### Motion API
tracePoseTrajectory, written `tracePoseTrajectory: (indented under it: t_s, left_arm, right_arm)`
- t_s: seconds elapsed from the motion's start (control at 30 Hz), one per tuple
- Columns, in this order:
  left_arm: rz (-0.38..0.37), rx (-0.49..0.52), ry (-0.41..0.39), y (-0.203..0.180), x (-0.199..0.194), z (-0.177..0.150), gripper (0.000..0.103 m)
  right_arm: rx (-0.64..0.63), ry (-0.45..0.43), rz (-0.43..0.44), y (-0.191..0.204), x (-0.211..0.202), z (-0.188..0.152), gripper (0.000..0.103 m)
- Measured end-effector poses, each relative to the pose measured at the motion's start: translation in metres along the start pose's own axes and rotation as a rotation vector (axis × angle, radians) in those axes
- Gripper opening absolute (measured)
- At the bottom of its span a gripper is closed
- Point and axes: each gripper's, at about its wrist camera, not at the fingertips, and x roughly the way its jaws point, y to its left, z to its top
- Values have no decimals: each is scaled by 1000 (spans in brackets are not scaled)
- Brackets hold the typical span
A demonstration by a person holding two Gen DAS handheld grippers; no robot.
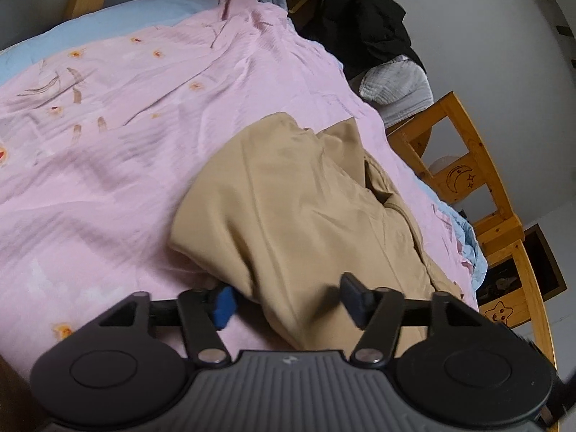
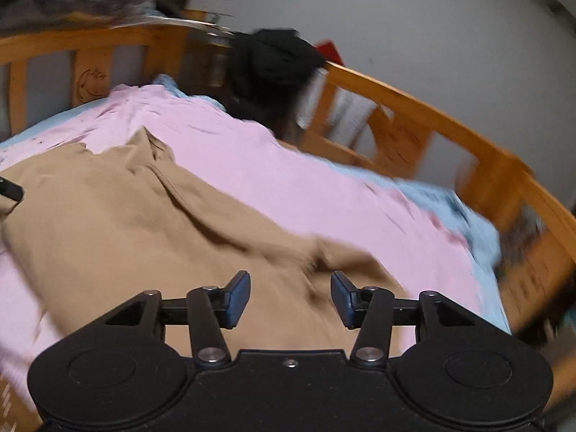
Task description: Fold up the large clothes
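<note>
A tan garment [image 1: 295,194] lies crumpled on a pink bedsheet [image 1: 108,136]. It also shows in the right wrist view [image 2: 144,223], spread over the sheet [image 2: 288,180]. My left gripper [image 1: 288,300] is open, its fingers on either side of the garment's near edge. My right gripper [image 2: 291,297] is open just above the tan cloth, holding nothing. The tip of the other gripper [image 2: 10,189] shows at the left edge of the right wrist view.
A wooden bed rail [image 1: 468,165] with moon and star carvings runs along the right side and also shows in the right wrist view [image 2: 450,133]. Black clothing [image 1: 363,25] and a grey cloth [image 1: 396,86] hang at the rail. A blue sheet [image 2: 450,208] edges the bed.
</note>
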Motion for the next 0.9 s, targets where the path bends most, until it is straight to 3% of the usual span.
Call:
tracePoseTrajectory:
  t_s: [0.1, 0.17, 0.33, 0.47, 0.7, 0.8, 0.9]
  left_arm:
    - [7, -18, -18, -1, 3, -3, 77]
    - [16, -20, -28, -3, 5, -5, 80]
    - [38, 17, -20, -12, 8, -3, 84]
    - [25, 10, -16, -9, 8, -2, 86]
    - [22, 11, -13, -9, 8, -2, 87]
    - [21, 15, -13, -9, 7, -2, 87]
    - [21, 16, -14, -9, 7, -2, 87]
  right_arm:
    - [14, 20, -16, 17, 48, 17, 63]
    - [22, 24, -32, 23, 70, 22, 64]
    - [-31, 23, -56, 47, 93, 28, 79]
    - [-89, 44, -76, 62, 108, 20, 79]
    - [-143, 42, -125, 79, 120, 6, 79]
    - [-89, 22, -86, 69, 104, 11, 81]
    - [-77, -6, -35, 68, 74, 9, 90]
